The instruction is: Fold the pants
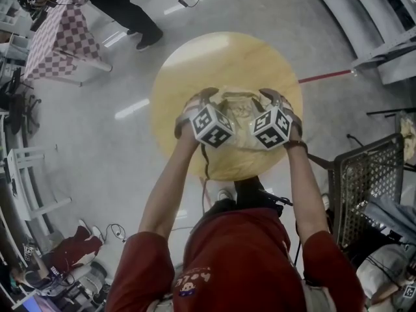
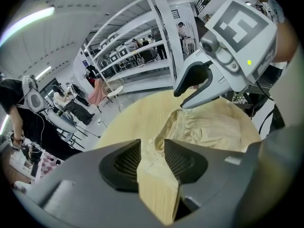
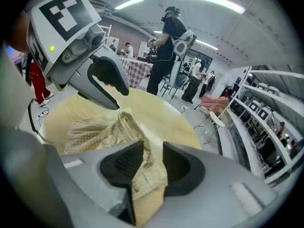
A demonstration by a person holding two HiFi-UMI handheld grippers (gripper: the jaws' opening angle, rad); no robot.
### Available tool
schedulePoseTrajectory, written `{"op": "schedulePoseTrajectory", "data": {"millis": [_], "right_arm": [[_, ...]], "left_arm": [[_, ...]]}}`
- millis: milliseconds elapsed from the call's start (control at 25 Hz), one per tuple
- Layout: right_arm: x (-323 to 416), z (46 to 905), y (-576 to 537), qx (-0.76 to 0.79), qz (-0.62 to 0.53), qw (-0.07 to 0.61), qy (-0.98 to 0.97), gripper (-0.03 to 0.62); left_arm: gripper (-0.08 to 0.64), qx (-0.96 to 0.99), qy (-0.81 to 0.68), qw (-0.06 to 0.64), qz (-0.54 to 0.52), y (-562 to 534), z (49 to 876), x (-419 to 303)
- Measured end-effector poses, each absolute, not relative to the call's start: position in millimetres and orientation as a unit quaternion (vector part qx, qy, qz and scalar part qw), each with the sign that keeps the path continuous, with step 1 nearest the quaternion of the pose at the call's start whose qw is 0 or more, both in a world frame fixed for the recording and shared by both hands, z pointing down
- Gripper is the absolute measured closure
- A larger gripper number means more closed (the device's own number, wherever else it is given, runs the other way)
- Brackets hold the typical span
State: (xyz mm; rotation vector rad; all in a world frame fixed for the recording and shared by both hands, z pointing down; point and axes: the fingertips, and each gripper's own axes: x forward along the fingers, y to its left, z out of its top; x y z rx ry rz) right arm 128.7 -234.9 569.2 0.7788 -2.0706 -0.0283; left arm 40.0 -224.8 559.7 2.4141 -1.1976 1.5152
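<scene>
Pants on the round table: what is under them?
Under the yellow pants only the round wooden table shows. The tabletop directly beneath them is covered, so anything there cannot be seen.

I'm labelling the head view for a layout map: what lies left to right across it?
Checkered tablecloth → left hand-held gripper → pants → right hand-held gripper → black mesh panel.

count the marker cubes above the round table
2: one cube on the left gripper, one on the right gripper, both above the pants on the round table; none looks hidden.
</scene>
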Motion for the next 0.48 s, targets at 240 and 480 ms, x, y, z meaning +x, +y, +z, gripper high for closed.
{"op": "schedulePoseTrajectory", "data": {"millis": [240, 480], "right_arm": [[131.4, 546.7, -231.9, 0.361, 0.010, 0.395, -0.845, 0.476], [140.1, 508.4, -212.0, 0.424, 0.048, 0.296, -0.855, 0.476]], "left_arm": [[0.433, 0.791, -0.435, 0.047, 0.427, -219.2, 546.0, 34.2], [0.483, 0.793, -0.518, 0.061, 0.315, -196.8, 509.3, 23.9]]}}
